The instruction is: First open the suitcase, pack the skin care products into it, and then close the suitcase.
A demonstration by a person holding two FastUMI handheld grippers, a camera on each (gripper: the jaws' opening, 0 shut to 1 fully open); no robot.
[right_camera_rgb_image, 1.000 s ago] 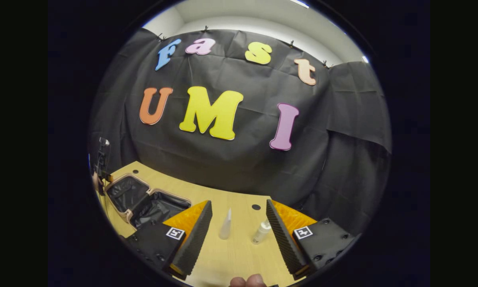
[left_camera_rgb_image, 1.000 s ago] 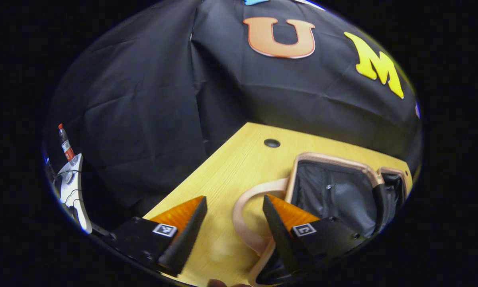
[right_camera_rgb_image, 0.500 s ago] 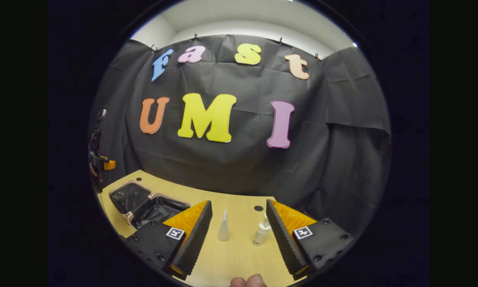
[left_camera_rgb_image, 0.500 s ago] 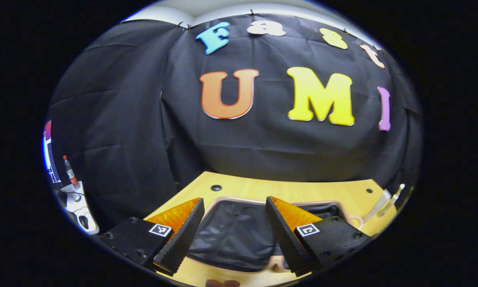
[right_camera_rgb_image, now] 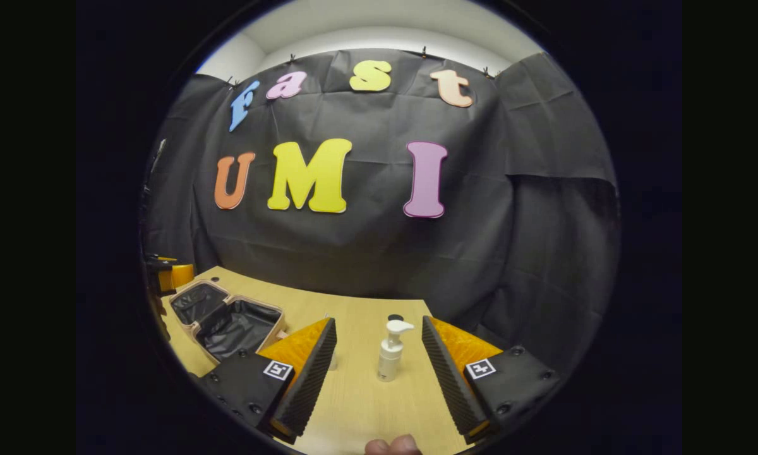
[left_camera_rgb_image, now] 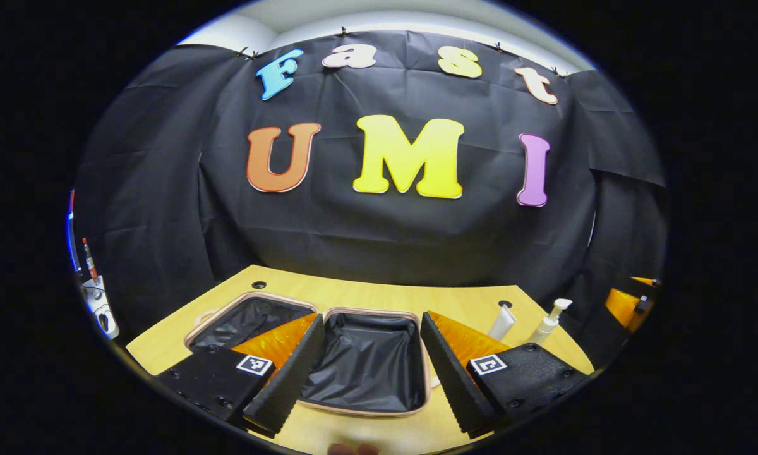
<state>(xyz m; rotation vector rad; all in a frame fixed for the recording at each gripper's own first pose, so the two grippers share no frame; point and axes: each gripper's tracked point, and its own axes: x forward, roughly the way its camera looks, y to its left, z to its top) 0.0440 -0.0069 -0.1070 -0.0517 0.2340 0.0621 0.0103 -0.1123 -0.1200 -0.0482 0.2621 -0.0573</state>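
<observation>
Already the small suitcase (left_camera_rgb_image: pixel 360 363), a soft pink-trimmed case lined with crinkly black fabric, lies spread flat in two halves on the pale wooden table (left_camera_rgb_image: pixel 379 297), so the opening step looks done and packing comes next. In the left gripper view the left gripper (left_camera_rgb_image: pixel 369 363) hangs above the nearer half with its fingers spread wide and nothing between them. Just right of the case stand the skin care products: a slim white tube (left_camera_rgb_image: pixel 502 321) upright on its cap and a small white pump bottle (left_camera_rgb_image: pixel 548 322) beside it.

In the right gripper view the right gripper (right_camera_rgb_image: pixel 379 370) also has its fingers wide apart and empty, with the pump bottle (right_camera_rgb_image: pixel 390 351) standing upright on the table between and beyond the tips, not touched. The tube sits mostly behind the left finger there, so its pose is hard to confirm from that side.

Both products look light, smooth and plastic. The bottle is probably rigid and slick, top-heavy with its pump head, so it should tip easily; a hold across the round body below the collar seems safest, not on the spout. The tube is likely soft and squeezable and wants a gentle grip across its flat sides. The ribbed pads (right_camera_rgb_image: pixel 309 379) should help against slipping. The case lining is limp and will give under anything dropped in.
</observation>
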